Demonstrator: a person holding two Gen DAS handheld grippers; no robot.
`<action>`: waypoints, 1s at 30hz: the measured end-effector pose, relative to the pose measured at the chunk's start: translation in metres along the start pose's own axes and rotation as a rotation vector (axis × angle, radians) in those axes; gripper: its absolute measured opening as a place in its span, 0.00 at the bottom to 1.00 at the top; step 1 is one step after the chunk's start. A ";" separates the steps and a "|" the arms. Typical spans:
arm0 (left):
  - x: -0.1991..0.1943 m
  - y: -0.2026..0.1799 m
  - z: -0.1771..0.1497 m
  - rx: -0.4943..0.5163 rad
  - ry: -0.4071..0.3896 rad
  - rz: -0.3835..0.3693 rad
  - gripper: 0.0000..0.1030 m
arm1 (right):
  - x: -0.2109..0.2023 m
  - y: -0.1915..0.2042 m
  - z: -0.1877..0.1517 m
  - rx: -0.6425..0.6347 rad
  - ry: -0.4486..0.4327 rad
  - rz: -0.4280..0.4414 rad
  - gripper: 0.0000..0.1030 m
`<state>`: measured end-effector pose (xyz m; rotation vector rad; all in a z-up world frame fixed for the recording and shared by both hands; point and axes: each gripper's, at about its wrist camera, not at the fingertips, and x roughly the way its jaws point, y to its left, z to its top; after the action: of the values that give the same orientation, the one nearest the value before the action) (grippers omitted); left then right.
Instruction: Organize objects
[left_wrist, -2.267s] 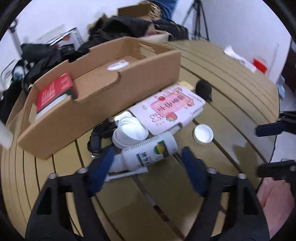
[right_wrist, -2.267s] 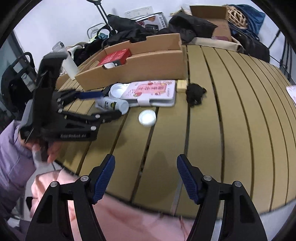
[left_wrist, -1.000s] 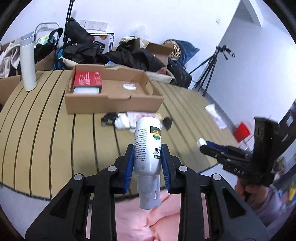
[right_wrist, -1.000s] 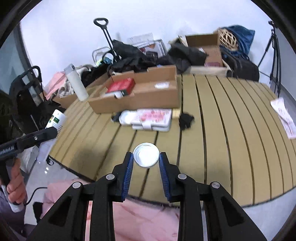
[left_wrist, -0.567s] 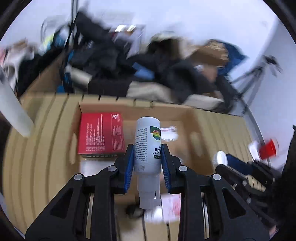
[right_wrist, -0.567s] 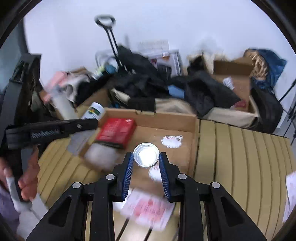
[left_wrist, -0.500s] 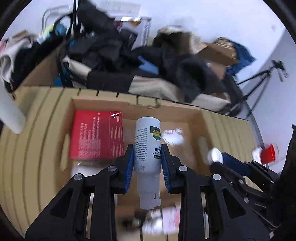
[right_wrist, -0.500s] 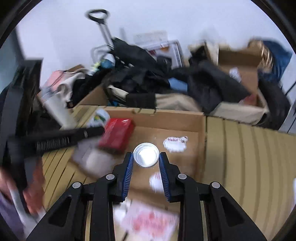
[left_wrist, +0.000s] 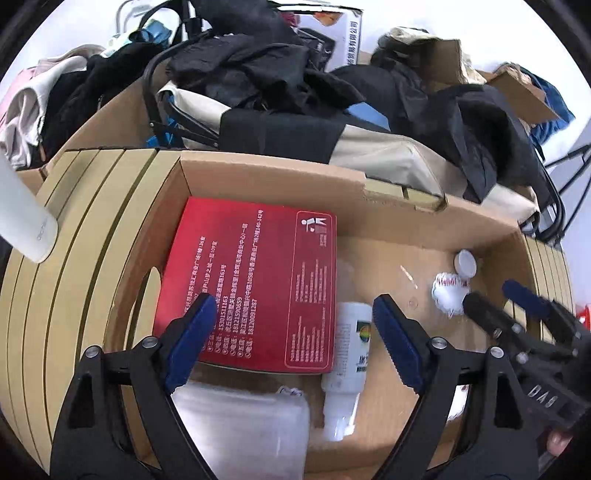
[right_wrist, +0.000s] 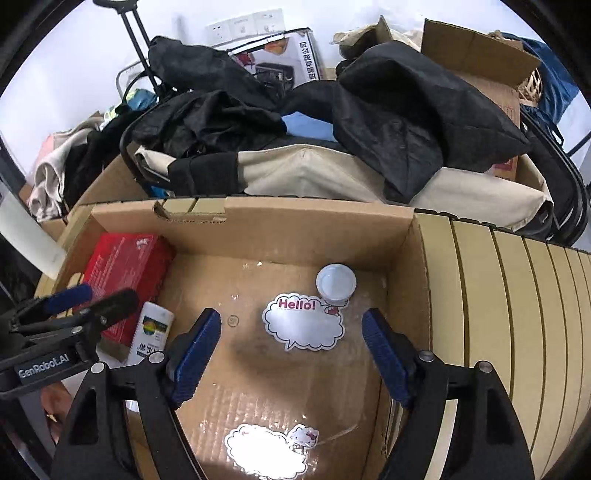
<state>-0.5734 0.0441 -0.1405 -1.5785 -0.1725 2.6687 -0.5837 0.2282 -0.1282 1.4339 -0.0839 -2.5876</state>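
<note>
A shallow cardboard box (left_wrist: 280, 173) (right_wrist: 295, 221) stands on the slatted table. The white bottle (left_wrist: 347, 354) (right_wrist: 151, 332) lies on the box floor beside a red box (left_wrist: 255, 284) (right_wrist: 122, 266). My left gripper (left_wrist: 295, 339) is open and empty above them. The white lid (right_wrist: 335, 285) (left_wrist: 465, 263) lies near the box's far wall by a "Hello!" sticker (right_wrist: 303, 325). My right gripper (right_wrist: 291, 350) is open and empty over the sticker.
A clear plastic case (left_wrist: 240, 432) lies in the box at the near left. A white flask (left_wrist: 26, 229) stands on the table to the left. Black clothes and bags (right_wrist: 332, 110) are piled behind the box. Slatted table (right_wrist: 517, 314) extends to the right.
Both grippers opened. The bottle dropped from the left gripper onto the box floor beside the red box. The lid left the right gripper and lies near the far wall.
</note>
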 end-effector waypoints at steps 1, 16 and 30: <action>-0.003 -0.001 -0.001 0.014 -0.002 0.001 0.82 | -0.002 0.001 -0.001 -0.003 -0.003 0.006 0.80; -0.181 0.041 -0.029 0.142 -0.044 0.043 0.95 | -0.153 -0.020 -0.035 -0.133 0.045 -0.095 0.83; -0.313 0.044 -0.274 0.180 -0.254 -0.022 1.00 | -0.291 0.032 -0.262 -0.078 -0.158 0.098 0.83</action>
<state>-0.1812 -0.0063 -0.0037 -1.1796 0.0440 2.7688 -0.2070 0.2613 -0.0203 1.1685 -0.0720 -2.5895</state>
